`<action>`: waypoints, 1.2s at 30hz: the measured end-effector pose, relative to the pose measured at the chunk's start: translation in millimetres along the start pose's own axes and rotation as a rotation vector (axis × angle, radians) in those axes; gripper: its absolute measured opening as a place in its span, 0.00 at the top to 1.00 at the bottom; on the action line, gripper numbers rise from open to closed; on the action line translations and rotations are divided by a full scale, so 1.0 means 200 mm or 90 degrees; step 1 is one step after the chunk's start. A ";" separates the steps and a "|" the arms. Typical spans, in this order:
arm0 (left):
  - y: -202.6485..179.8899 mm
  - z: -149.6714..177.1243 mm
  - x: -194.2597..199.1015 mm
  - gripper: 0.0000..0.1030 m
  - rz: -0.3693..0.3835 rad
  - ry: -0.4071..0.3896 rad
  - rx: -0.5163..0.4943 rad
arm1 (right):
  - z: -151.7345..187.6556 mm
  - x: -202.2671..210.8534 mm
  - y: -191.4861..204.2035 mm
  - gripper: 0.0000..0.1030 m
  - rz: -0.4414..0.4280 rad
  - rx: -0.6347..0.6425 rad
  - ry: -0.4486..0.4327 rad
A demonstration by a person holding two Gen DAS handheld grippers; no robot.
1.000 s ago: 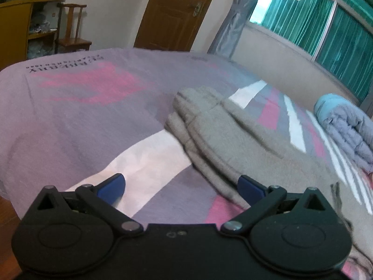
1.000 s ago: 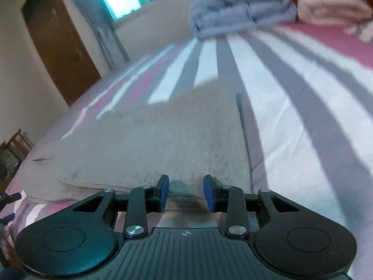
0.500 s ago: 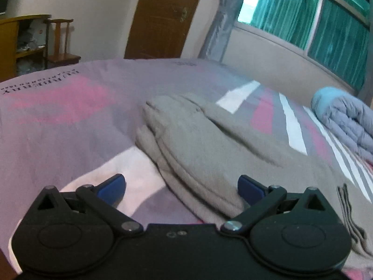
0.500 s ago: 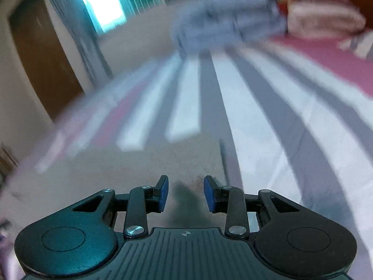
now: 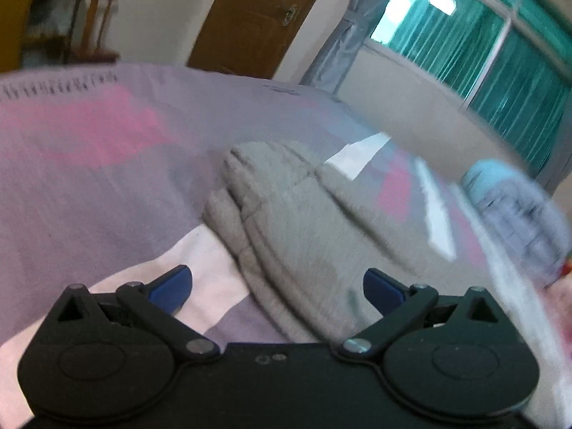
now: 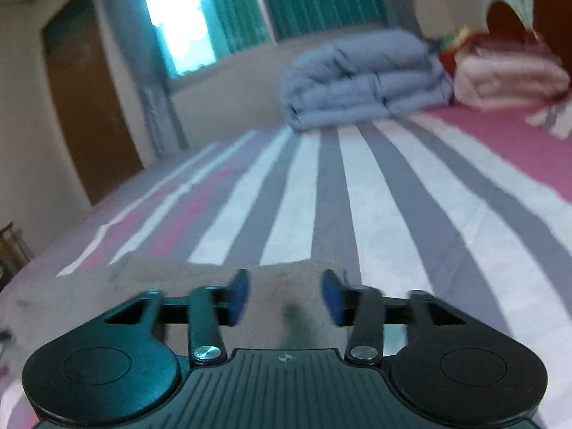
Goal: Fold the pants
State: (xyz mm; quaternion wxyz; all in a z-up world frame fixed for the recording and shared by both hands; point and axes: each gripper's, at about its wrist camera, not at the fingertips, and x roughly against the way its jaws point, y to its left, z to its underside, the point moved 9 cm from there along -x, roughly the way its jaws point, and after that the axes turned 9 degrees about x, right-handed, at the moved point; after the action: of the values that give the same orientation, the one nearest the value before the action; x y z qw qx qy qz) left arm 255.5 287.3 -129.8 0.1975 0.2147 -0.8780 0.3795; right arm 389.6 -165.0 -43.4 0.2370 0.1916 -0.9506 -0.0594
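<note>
The grey-beige pants [image 5: 296, 221] lie folded lengthwise on the striped bed sheet, leg ends toward the far left. My left gripper [image 5: 277, 286] is open wide, just above the pants' near edge, with nothing between its blue pads. In the right wrist view the pants [image 6: 178, 286] fill the lower left, their edge running under my right gripper [image 6: 284, 295]. That gripper is open over the cloth and holds nothing. The view is blurred.
A folded blue-grey duvet [image 6: 361, 82] and pink blankets [image 6: 507, 78] sit at the head of the bed. The duvet [image 5: 518, 214] shows at the right in the left wrist view. A brown door [image 5: 264, 18], a wooden chair [image 5: 96, 28] and curtained windows [image 5: 482, 50] stand beyond the bed.
My right gripper has opened wider and tilted up, so less of the pants shows. My left gripper has shifted right over the pants, still open.
</note>
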 end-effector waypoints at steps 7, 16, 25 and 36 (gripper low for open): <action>0.10 -0.10 -0.12 0.07 0.124 0.088 0.126 | 0.22 0.38 -0.24 0.43 0.068 -0.142 -0.040; 0.08 -0.15 -0.30 0.07 0.196 0.098 0.157 | 0.20 0.53 -0.35 0.43 0.128 -0.236 -0.061; 0.20 -0.07 -0.24 0.82 0.231 0.066 0.218 | 0.26 0.43 -0.32 0.43 0.130 -0.200 -0.041; -0.28 -0.20 0.04 0.81 0.301 -0.014 0.112 | 0.27 0.51 -0.47 0.43 0.144 -0.268 -0.060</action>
State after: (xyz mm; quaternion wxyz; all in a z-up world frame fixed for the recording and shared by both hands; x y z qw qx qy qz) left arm 285.5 281.5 -68.1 0.0740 0.0243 -0.8694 0.4879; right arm 312.7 -290.9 -67.0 0.2320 0.0272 -0.9428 -0.2379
